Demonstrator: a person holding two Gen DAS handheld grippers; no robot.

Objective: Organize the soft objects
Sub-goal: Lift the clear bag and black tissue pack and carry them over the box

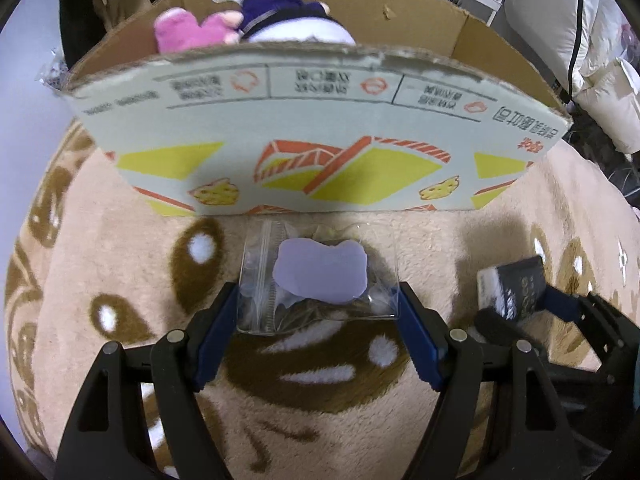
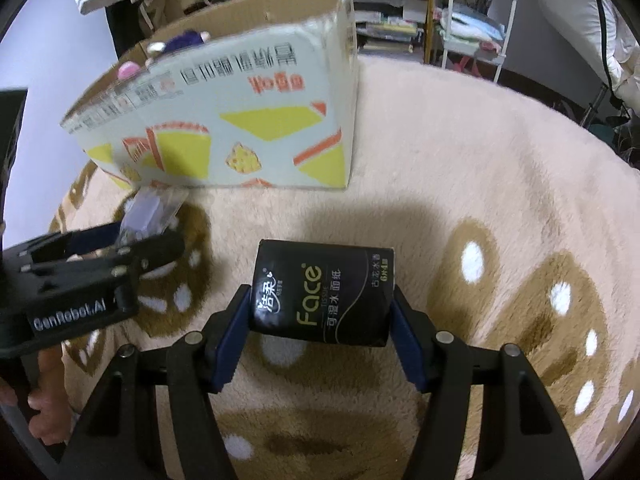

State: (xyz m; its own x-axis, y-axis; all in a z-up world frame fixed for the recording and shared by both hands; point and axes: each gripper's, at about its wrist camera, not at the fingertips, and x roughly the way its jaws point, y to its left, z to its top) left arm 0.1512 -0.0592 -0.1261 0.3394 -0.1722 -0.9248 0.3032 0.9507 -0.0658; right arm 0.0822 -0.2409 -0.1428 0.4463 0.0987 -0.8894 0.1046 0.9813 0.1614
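My left gripper [image 1: 318,304] is shut on a clear zip bag [image 1: 316,280] with a lilac soft shape inside, held just above the rug in front of the cardboard box [image 1: 312,128]. The box holds a pink plush [image 1: 188,30] and a purple-and-white plush [image 1: 292,20]. My right gripper [image 2: 320,312] is shut on a black tissue pack [image 2: 324,288], right of the box. The tissue pack [image 1: 512,292] shows at the right of the left wrist view. The left gripper with the zip bag [image 2: 148,212] shows at the left of the right wrist view, in front of the box [image 2: 240,120].
A beige plush rug [image 2: 480,168] with brown and white patterns lies under everything. Shelves [image 2: 392,8] and a white rack [image 2: 476,20] stand behind the rug. White bedding [image 1: 592,60] is piled at the far right.
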